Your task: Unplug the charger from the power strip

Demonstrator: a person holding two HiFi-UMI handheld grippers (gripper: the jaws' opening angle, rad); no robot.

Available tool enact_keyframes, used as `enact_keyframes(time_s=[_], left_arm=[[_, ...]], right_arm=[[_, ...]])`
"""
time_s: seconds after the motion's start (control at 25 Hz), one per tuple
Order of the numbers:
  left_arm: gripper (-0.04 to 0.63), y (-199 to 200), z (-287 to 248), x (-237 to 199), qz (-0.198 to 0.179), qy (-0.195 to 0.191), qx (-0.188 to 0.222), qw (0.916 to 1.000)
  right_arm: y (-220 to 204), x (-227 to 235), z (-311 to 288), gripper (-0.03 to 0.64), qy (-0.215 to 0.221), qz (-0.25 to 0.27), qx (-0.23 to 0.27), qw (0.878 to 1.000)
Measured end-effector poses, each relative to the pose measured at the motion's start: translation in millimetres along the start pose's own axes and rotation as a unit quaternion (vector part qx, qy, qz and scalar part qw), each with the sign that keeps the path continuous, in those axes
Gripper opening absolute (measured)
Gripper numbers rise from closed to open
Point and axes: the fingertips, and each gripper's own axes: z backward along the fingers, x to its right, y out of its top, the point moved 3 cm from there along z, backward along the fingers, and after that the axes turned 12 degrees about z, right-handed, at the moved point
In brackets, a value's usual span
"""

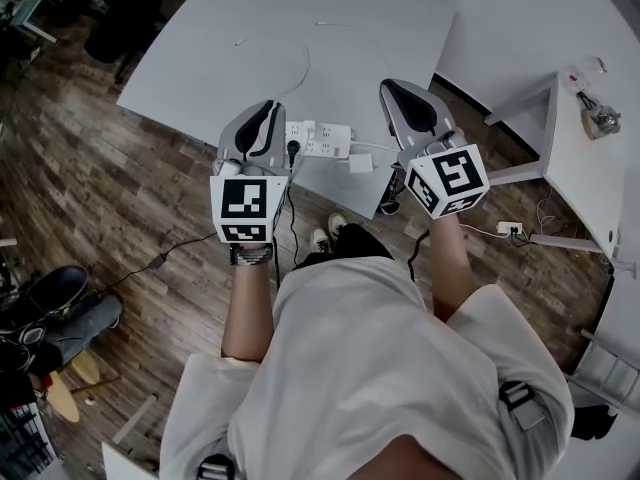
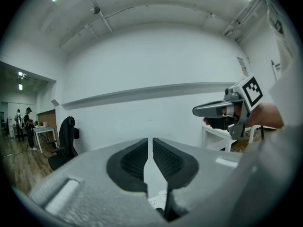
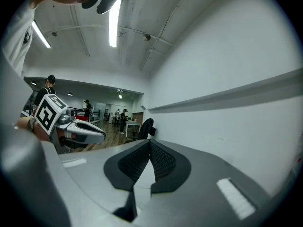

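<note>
A white power strip [image 1: 320,139] lies near the front edge of the white table [image 1: 300,28]. A black plug [image 1: 293,150] sits in its left end, and its black cord drops off the table edge. A white charger block [image 1: 361,162] rests against the strip's right end; I cannot tell if it is plugged in. My left gripper [image 1: 270,108] [image 2: 150,141] hovers over the strip's left end, open by a thin slit with nothing between the pads. My right gripper [image 1: 393,88] [image 3: 149,143] is over the table right of the strip, shut and empty.
A thin white cable [image 1: 300,63] loops across the table behind the strip. A second white table [image 1: 575,158] stands to the right, with another strip [image 1: 510,229] on the wood floor beside it. A black chair [image 1: 125,18] stands at the far left. People stand far off [image 3: 124,117].
</note>
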Motion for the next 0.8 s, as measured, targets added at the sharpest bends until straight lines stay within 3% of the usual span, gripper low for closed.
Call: enact_keyframes(time_s=[0.16, 0.48, 0.8], left_arm=[[0.058, -15, -10, 2, 0.026, -0.008, -0.029, 0.9992], [0.132, -63, -42, 17, 0.034, -0.020, -0.104, 0.9938], [0.152, -122, -71, 26, 0.051, -0.015, -0.158, 0.9860]], right_arm=[[-15, -5, -13, 0.025, 0.029, 0.002, -0.016, 0.999], [-60, -7, -33, 0.046, 0.065, -0.005, -0.046, 0.997], [-121, -10, -50, 0.057, 0.092, -0.027, -0.083, 0.992]])
